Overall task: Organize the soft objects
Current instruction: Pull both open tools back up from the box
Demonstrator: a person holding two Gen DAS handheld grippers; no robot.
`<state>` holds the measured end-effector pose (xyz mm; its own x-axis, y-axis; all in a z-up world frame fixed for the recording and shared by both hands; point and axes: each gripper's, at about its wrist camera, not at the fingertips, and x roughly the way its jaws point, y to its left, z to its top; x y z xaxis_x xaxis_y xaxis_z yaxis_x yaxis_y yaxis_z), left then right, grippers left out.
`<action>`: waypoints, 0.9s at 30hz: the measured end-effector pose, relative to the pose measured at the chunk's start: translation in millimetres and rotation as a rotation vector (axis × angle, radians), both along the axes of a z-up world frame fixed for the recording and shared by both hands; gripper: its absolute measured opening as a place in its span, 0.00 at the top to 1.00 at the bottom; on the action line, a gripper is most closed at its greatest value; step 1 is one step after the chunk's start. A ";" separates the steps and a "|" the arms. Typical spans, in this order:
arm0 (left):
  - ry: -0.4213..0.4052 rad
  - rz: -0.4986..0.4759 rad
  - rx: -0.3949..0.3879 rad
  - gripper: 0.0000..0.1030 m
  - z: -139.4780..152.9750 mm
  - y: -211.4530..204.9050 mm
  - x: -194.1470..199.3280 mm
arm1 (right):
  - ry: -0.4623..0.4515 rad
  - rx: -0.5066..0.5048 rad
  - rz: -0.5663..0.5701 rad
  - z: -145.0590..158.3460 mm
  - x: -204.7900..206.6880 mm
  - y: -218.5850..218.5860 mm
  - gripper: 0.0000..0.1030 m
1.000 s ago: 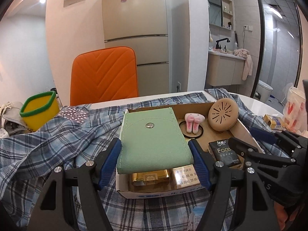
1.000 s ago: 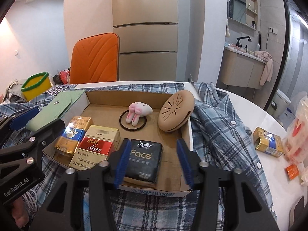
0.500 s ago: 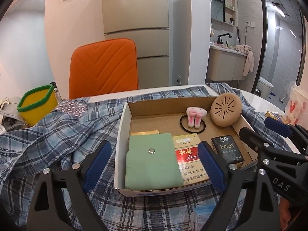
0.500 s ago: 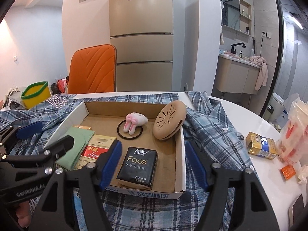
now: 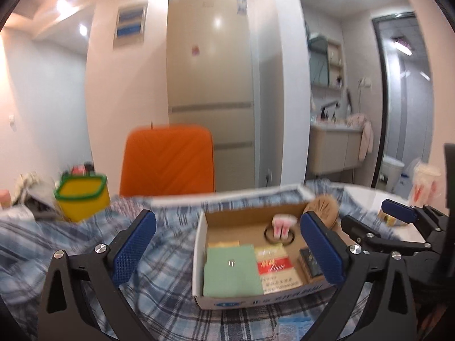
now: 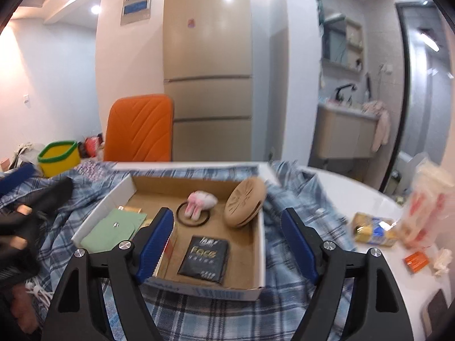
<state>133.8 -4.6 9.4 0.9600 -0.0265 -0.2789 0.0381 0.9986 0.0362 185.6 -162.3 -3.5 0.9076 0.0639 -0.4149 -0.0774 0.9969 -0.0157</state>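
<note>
My white table (image 6: 355,196) was mostly draped with a blue plaid shirt (image 6: 295,207), and the cardboard box (image 6: 263,244) sat on that cloth. On the bare white top to my right lay a small yellow packet (image 6: 369,228), a little orange sachet (image 6: 416,261) and a crumpled tissue (image 6: 442,260). A clear plastic bag (image 6: 426,199) stood just behind the packet.

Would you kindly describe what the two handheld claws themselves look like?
Both match: the left claw and right claw have black angular frames with triangular cut-outs, silver screw heads and two long blue textured pads each. No cables or sleeves are visible.
</note>
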 end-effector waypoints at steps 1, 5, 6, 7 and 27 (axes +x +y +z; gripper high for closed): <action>-0.028 -0.006 0.021 0.02 5.6 -1.3 -7.3 | -0.040 0.007 -0.005 6.7 -7.8 -1.1 0.20; -0.119 -0.010 0.058 0.01 23.1 1.5 -34.1 | -0.111 0.042 -0.004 26.3 -27.8 -1.4 0.13; -0.138 -0.003 0.053 0.01 27.4 5.5 -40.4 | -0.116 0.046 0.001 30.3 -30.9 -0.6 0.13; -0.153 0.004 0.042 0.01 30.8 9.9 -45.7 | -0.120 0.050 0.006 34.2 -33.7 0.3 0.13; -0.111 0.034 0.008 0.01 19.5 57.1 -109.3 | -0.214 0.097 0.112 62.6 -119.9 26.1 0.00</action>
<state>24.5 52.5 28.9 0.9853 0.0081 -0.1708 -0.0002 0.9989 0.0459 65.7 -136.2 59.1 0.9591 0.1989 -0.2015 -0.1923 0.9799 0.0521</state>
